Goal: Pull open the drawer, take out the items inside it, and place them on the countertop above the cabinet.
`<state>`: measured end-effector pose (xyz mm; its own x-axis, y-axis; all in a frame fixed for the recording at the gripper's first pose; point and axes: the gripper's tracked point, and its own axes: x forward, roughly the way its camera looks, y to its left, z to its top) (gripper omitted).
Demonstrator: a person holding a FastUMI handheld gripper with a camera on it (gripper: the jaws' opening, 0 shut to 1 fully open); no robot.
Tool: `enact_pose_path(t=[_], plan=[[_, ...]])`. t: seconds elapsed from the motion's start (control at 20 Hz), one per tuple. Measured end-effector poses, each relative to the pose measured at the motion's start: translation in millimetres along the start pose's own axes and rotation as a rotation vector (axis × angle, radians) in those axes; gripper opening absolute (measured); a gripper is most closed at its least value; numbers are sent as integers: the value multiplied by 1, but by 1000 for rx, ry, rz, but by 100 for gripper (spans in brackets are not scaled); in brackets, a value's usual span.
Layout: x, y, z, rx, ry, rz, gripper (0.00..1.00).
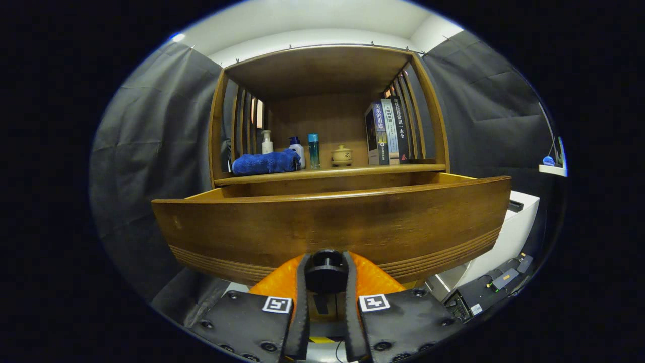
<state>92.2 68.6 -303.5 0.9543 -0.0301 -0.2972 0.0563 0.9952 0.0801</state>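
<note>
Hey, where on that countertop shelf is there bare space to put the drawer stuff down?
The widest bare patch on the countertop lies between the lidded teacup and the books. The left side is crowded: blue towel, pump bottles and teal bottle. The gripper is shut on the drawer knob.

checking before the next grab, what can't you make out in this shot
- Inside of the drawer: hidden in the gripper view by its own tall front board, so its contents cannot be told.
- Knob: the gripper has its jaws closed on both sides of it; its stem is hidden behind it.
- Books on the countertop: print too small.
- Blue object on the far side shelf: too small to identify.
</note>
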Motion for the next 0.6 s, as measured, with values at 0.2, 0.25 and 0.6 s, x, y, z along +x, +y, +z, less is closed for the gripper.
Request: enact_pose_path(t=[0.2,0.25,0.6], plan=[[-3,2,0,0,-1,1,35],[-2,2,0,1,0,-1,35],[-5,5,4,8,-8,12,50]])
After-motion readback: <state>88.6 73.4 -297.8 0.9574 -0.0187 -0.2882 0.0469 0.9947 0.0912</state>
